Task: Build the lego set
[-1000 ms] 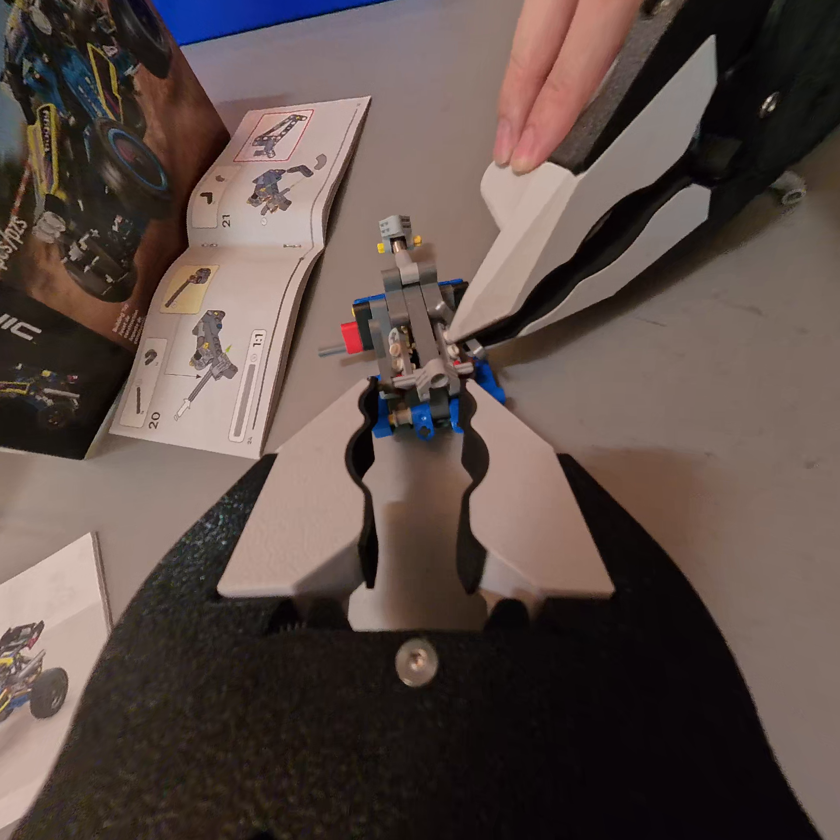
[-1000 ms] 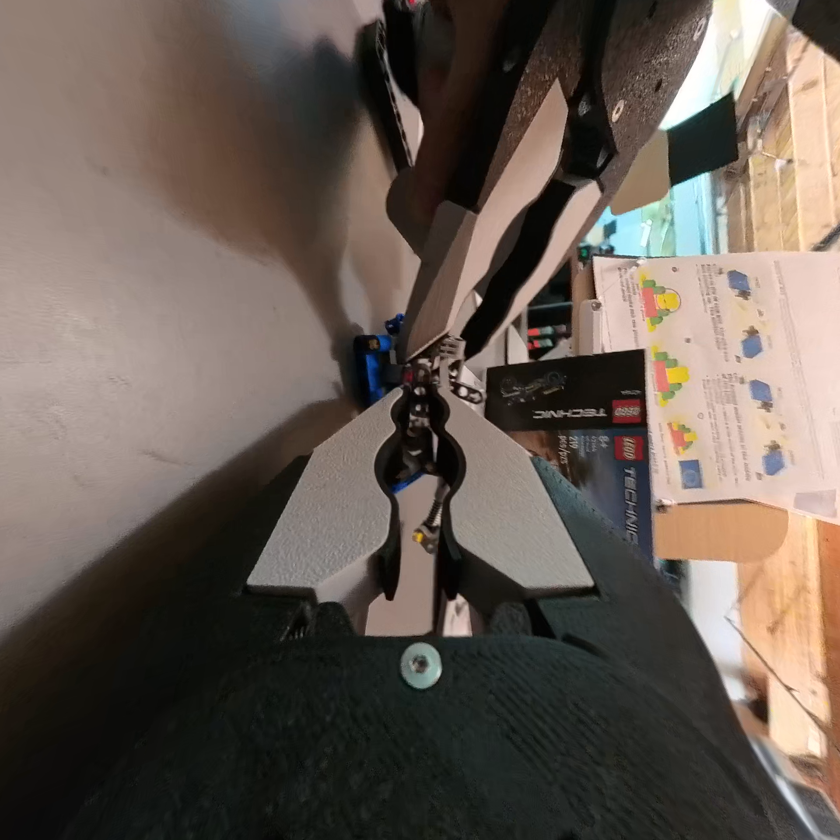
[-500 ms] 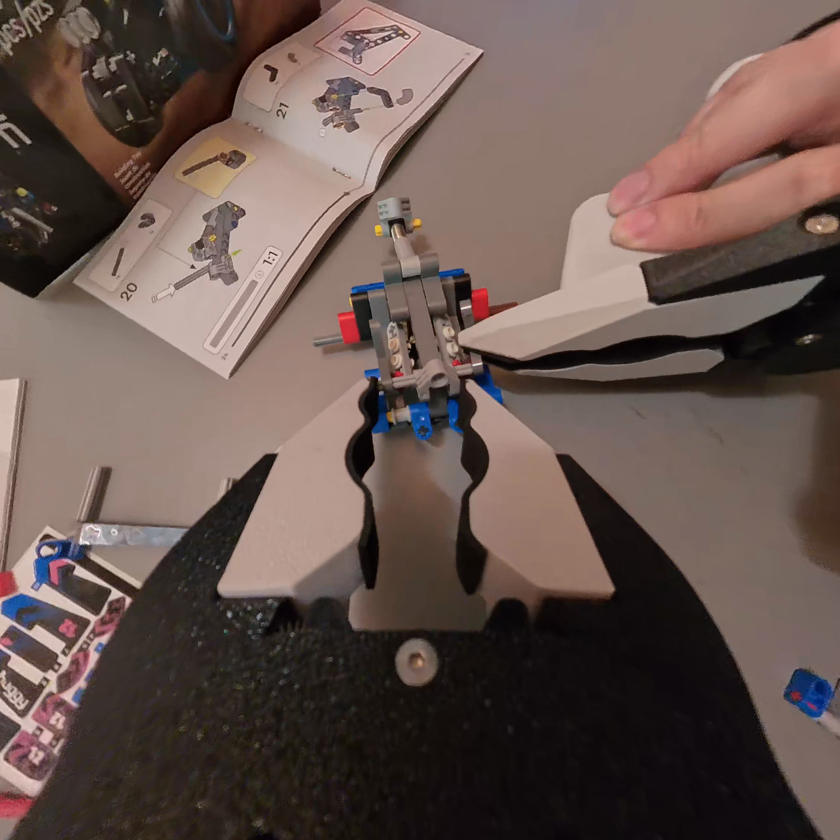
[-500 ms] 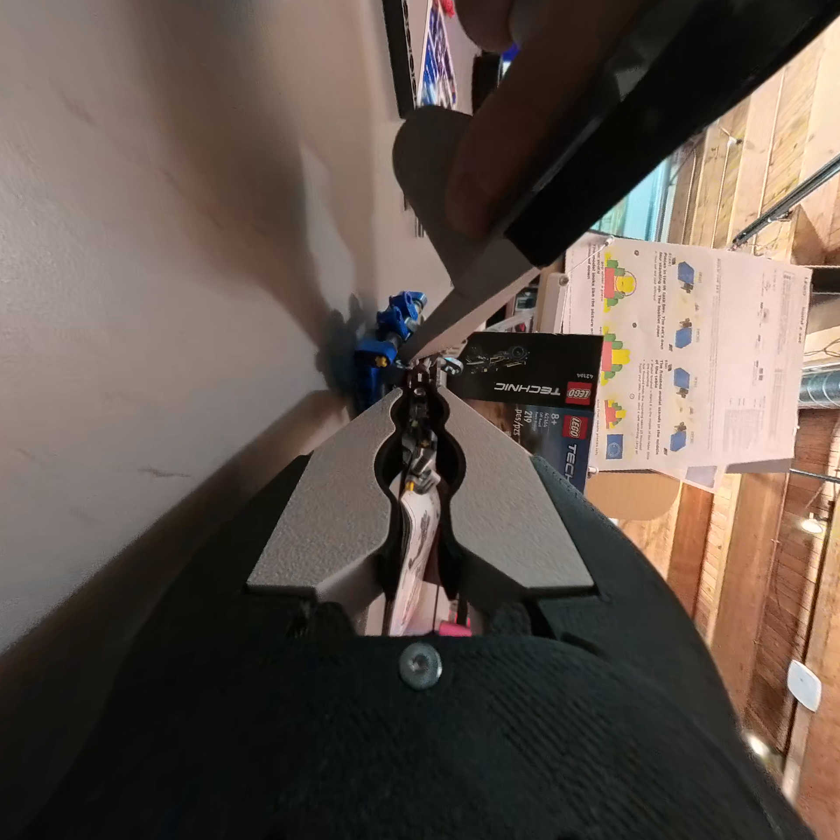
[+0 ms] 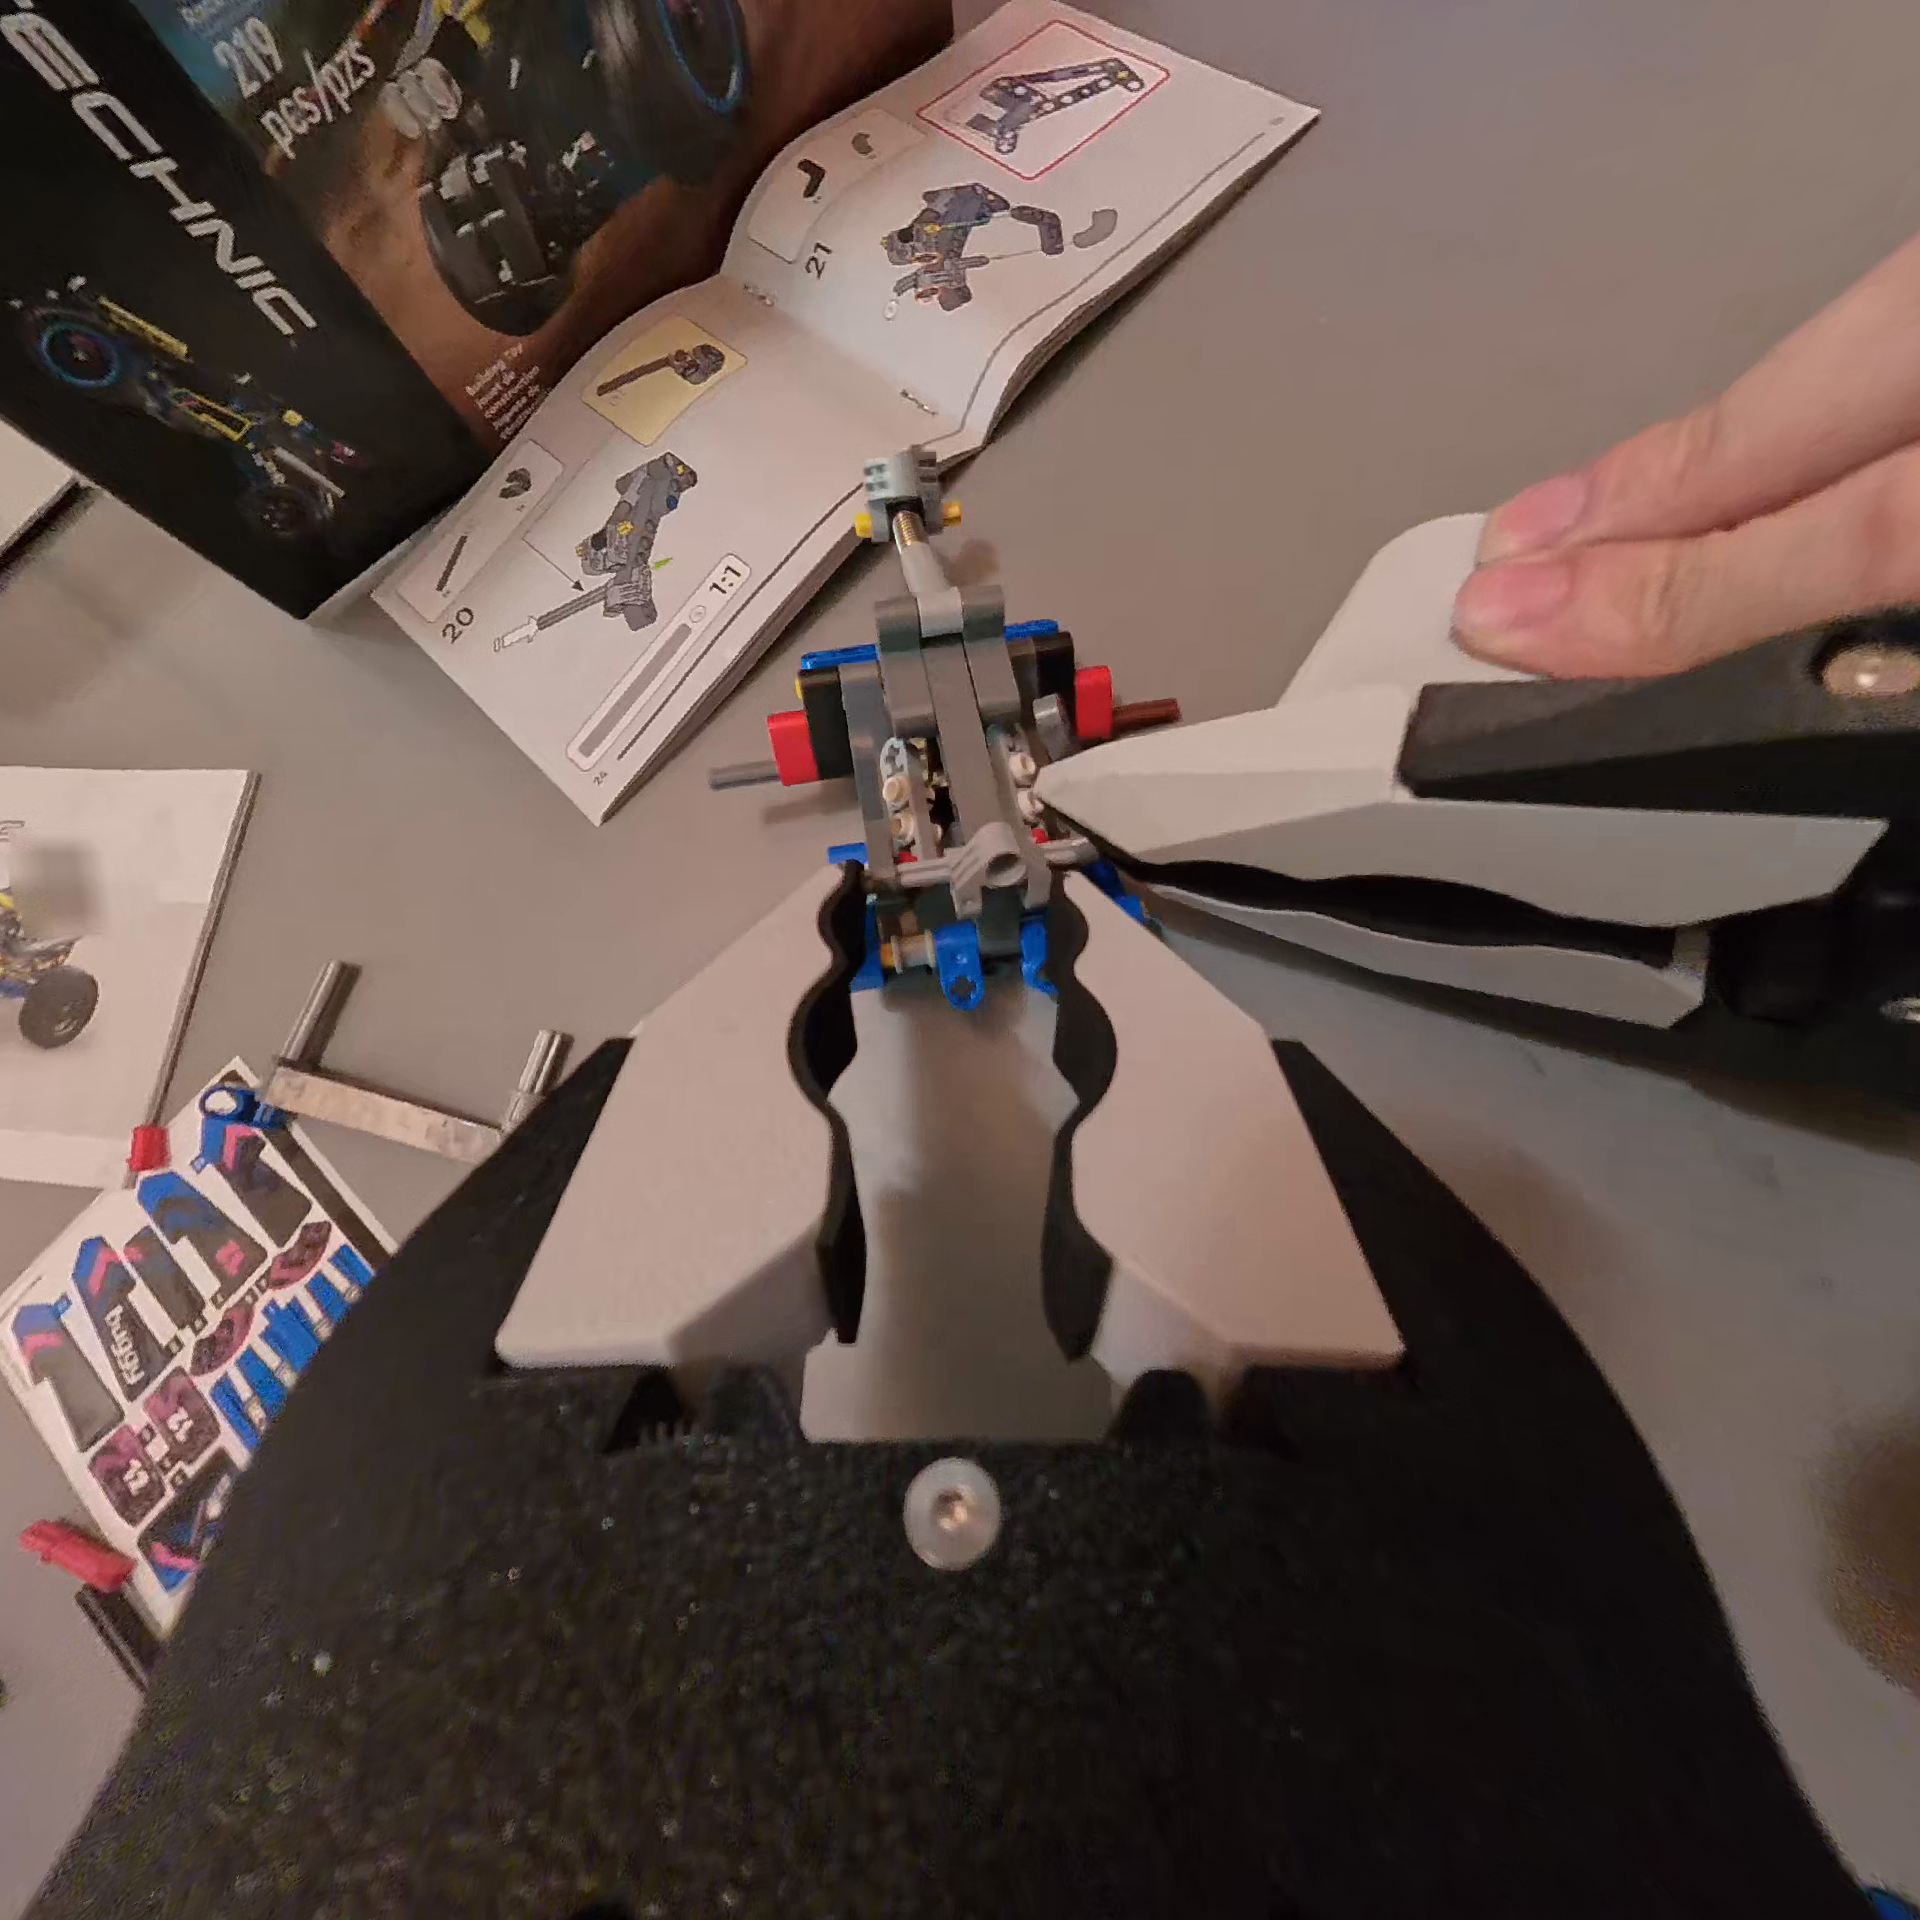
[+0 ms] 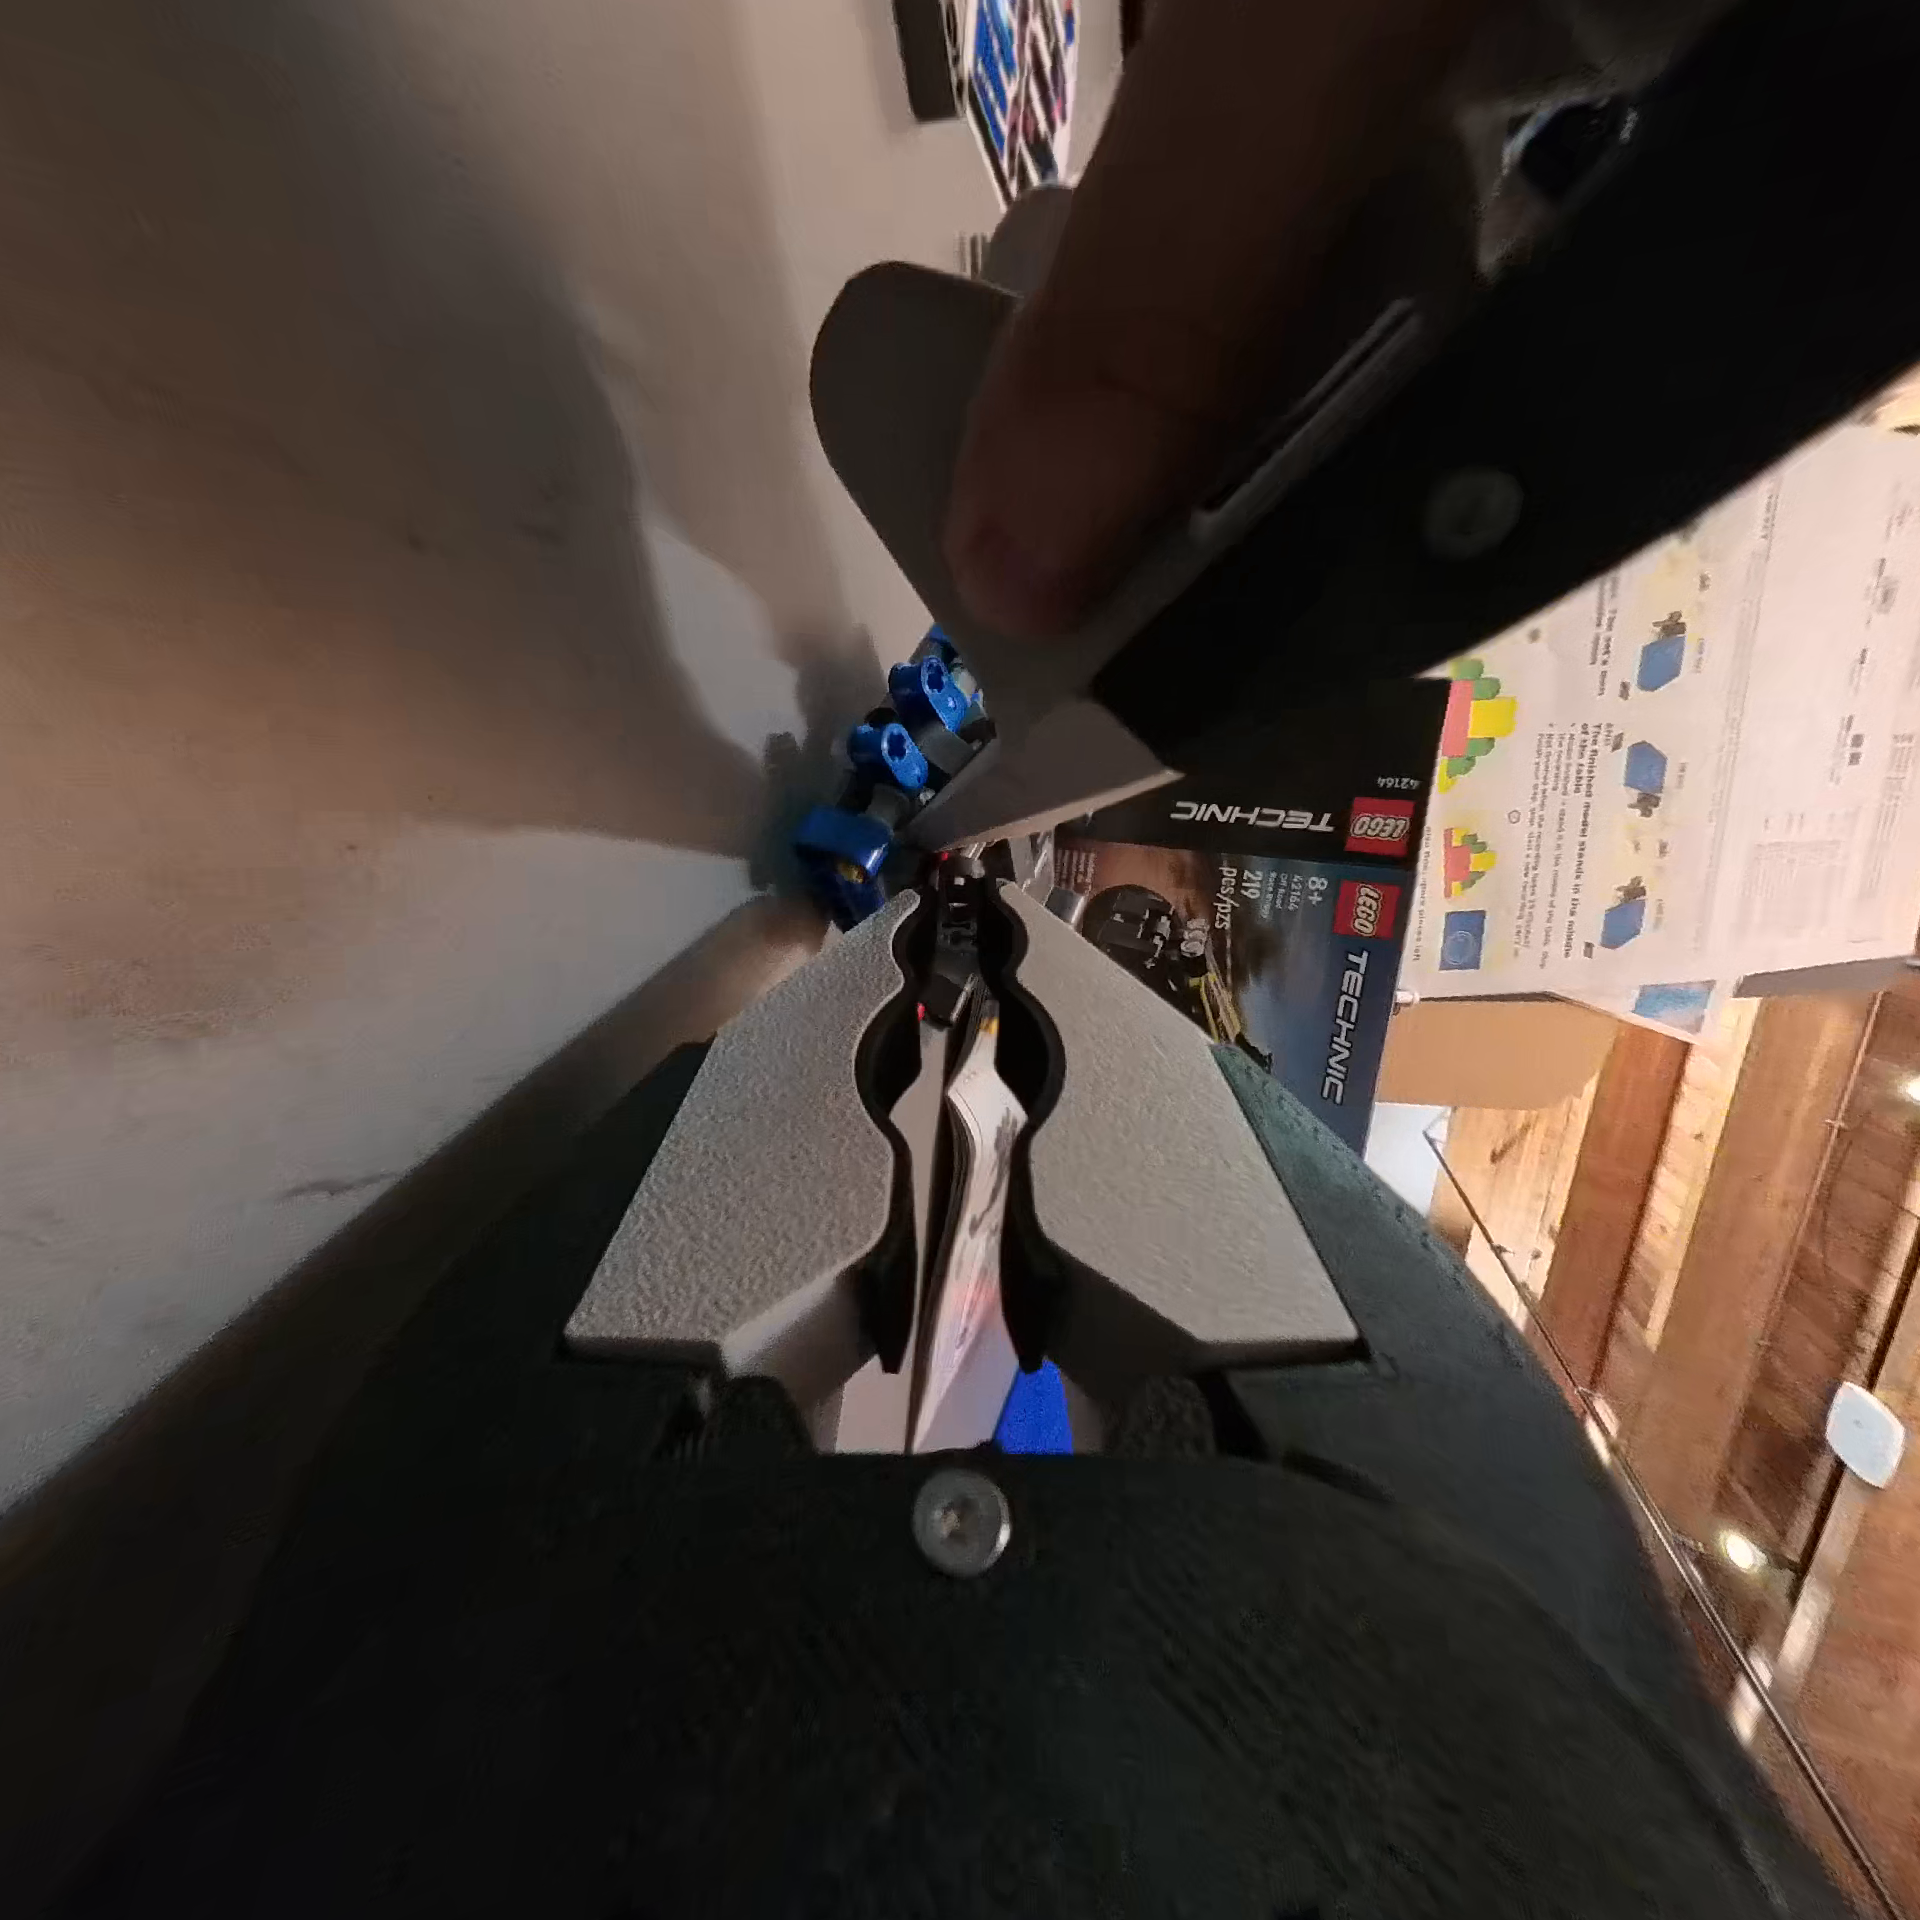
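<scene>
In the left wrist view, my left gripper is clamping the blue base of the grey, blue and red brick-built chassis just above the grey table; I'm holding it steady. In the right wrist view, my right gripper is pinching a thin grey axle at its side, nearly shut; I judge straight, gentle pressure is best.

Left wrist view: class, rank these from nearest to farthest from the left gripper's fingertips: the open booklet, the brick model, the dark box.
1. Brick model: between the left gripper fingertips, straight ahead.
2. Open booklet: on the table behind the model, ahead and to the left.
3. Dark box: standing beyond the booklet, far upper left.
</scene>
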